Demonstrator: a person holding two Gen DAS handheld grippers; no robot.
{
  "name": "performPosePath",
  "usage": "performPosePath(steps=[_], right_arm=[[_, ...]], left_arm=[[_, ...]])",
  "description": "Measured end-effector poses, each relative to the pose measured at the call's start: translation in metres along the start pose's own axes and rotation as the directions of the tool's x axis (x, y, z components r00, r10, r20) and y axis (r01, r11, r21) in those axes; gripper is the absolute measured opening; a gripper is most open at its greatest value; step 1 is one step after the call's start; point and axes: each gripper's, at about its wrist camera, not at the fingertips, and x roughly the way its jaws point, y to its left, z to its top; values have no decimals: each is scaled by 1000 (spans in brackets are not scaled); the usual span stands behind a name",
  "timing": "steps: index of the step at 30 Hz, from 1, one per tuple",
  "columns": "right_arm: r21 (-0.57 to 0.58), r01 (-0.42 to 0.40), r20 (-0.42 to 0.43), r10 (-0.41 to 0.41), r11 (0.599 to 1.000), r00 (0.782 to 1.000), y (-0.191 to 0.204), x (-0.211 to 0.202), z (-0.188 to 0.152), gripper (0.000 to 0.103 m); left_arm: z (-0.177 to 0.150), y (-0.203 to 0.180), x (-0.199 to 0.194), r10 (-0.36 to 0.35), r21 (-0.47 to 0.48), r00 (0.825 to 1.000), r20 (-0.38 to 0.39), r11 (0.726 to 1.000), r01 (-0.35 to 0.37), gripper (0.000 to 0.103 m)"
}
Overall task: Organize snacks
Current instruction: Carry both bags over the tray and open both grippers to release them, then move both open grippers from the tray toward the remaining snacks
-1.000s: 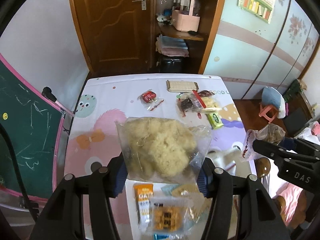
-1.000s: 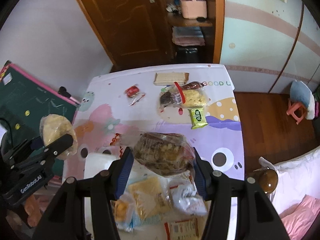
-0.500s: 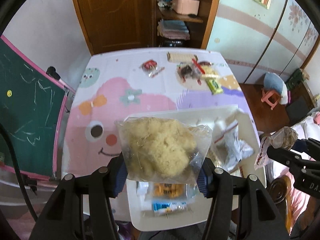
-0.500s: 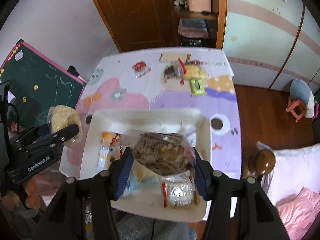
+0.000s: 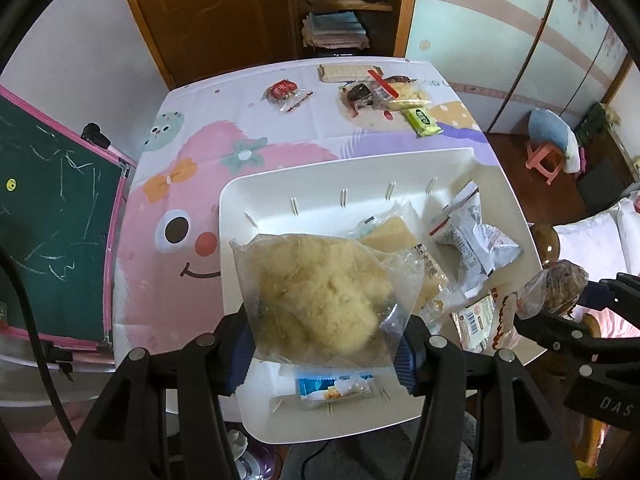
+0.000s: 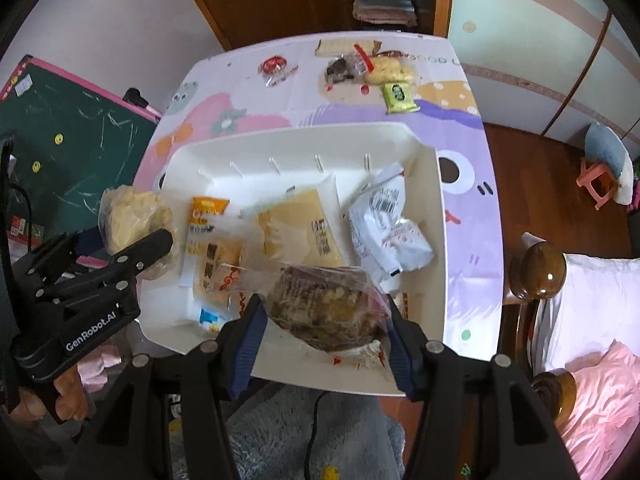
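My left gripper (image 5: 324, 344) is shut on a clear bag of pale yellow fluffy snack (image 5: 320, 296), held above the near left part of a white tray (image 5: 280, 188); the bag also shows in the right wrist view (image 6: 132, 216). My right gripper (image 6: 326, 340) is shut on a clear bag of brown and yellow snack (image 6: 324, 304), held above the tray's (image 6: 280, 148) near edge; this bag shows in the left wrist view (image 5: 560, 284). Several wrapped snacks lie in the tray, among them a yellow packet (image 6: 300, 224) and a white pouch (image 6: 384, 224).
At the far end of the cartoon-print table (image 5: 192, 168) lie a wafer pack (image 5: 348, 72), a red-wrapped snack (image 5: 282, 90), a clear bag pile (image 5: 380, 94) and a green packet (image 5: 422, 120). A green chalkboard (image 5: 48, 208) stands left. A bed (image 6: 592, 320) is at the right.
Both grippers have pulled back and up with their bags still held. The white tray and table now show farther off, with more of the tray in view.
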Motion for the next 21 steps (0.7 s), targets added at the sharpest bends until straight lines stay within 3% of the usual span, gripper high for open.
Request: performPosePath(steps=[11, 13, 15, 21], right_arm=[[-12, 12, -41, -12, 1000, 999, 3, 9, -4, 58], [-14, 14, -38, -15, 1000, 999, 4, 8, -4, 58], [-19, 28, -34, -29, 999, 999, 6, 7, -3, 58], [-22, 58, -28, -59, 998, 998, 9, 6, -3, 61]], left_arm=[[-4, -3, 1, -3, 16, 1000, -13, 1000, 3, 59], [-5, -5, 1, -5, 20, 1000, -13, 1000, 5, 64], [-5, -6, 0, -2, 23, 1000, -11, 1000, 3, 76], [-6, -6, -4, -1, 28, 1000, 2, 1000, 1, 83]])
